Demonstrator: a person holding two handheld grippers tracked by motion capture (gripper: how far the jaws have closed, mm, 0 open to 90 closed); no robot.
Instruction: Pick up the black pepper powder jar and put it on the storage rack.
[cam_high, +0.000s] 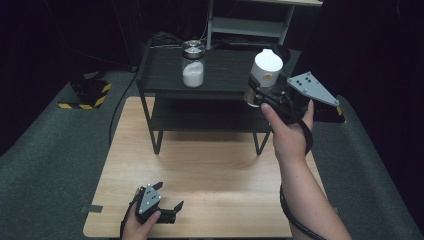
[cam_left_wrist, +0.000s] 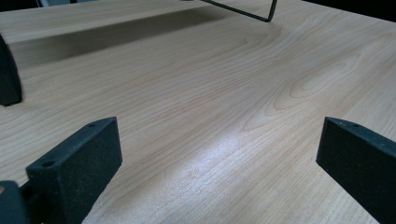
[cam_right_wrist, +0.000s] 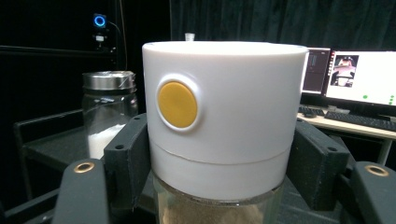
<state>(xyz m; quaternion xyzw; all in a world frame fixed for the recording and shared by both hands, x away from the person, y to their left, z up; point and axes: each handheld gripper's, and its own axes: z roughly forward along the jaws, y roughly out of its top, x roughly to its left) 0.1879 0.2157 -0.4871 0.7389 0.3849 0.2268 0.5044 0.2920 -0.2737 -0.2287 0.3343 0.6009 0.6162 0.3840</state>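
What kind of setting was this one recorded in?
Probably a lab or recording studio, not a kitchen: black curtains enclose it, computer monitors glow on a desk behind, and hazard-striped tape marks the carpeted floor beside the wooden table with its black shelf rack.

White-lidded jar with yellow button, upright, clamped above the shelf

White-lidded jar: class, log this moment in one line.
right gripper shut on white-lidded jar | jar above shelf | left gripper open, on table
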